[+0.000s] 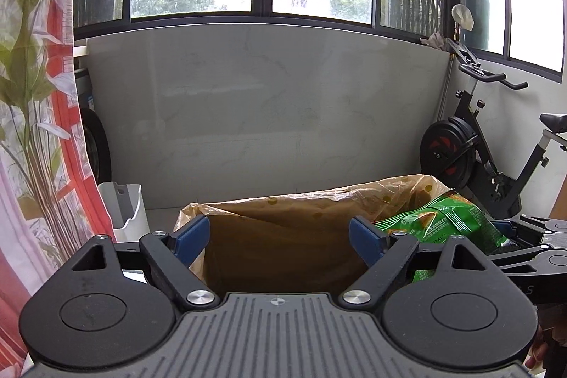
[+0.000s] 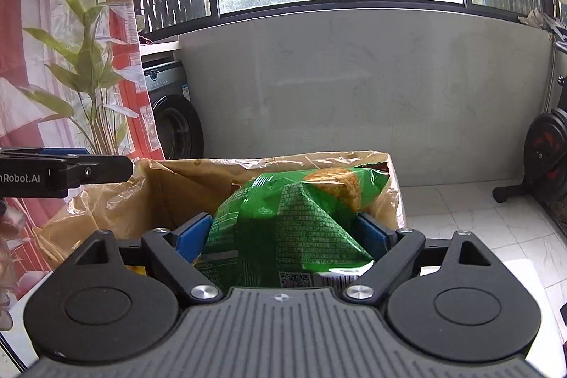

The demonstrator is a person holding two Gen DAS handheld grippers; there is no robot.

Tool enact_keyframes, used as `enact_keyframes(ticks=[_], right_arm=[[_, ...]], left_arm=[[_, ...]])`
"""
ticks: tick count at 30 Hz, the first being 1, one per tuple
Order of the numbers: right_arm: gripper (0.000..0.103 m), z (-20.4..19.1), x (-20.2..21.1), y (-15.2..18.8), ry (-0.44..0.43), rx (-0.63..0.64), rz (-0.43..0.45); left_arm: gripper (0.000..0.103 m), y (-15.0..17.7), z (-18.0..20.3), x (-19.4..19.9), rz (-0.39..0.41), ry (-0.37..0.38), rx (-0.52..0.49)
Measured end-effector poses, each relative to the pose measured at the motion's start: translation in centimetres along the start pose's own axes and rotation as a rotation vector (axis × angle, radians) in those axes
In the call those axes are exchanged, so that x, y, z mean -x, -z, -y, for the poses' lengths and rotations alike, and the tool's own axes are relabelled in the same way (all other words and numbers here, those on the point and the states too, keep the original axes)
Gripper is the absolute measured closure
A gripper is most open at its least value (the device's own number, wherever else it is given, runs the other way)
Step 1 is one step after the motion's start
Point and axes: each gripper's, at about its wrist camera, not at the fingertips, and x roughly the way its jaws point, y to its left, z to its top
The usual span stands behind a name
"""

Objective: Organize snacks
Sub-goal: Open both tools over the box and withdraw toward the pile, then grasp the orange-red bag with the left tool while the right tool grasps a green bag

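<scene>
Item: green snack bag (image 2: 283, 218), clamped in right gripper (image 2: 288, 232) over lined box (image 2: 177, 176). Left gripper (image 1: 280, 236): jaws apart, empty. Advice: lower well inside before releasing.

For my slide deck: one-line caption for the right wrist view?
Right gripper holds a green snack bag over a plastic-lined box.
</scene>
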Motion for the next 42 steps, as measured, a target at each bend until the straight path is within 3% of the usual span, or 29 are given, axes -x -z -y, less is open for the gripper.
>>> enact_keyframes(ticks=[12,25,35,42], right_arm=[[0.01,-0.7,5.3,0.8,-0.018,-0.038,0.052],[0.006,-3.9,11.9,6.7,-0.082,0.019,0.11],[0.005,-7.3,11.2,14.3,-0.048,0.211,-0.065],[0.002,-8.4,11.3,17.8,0.021,0.407,-0.122]], left_arm=[[0.016,0.9,-1.9,6.2,0.005,-0.007,0.017],[0.016,6.1,-4.5,13.7,0.0,-0.012,0.076],[0.018,12.4,-4.6,14.3,-0.092,-0.009,0.176],[0.019,14.0,-4.2,13.9,-0.128,-0.004,0.173]])
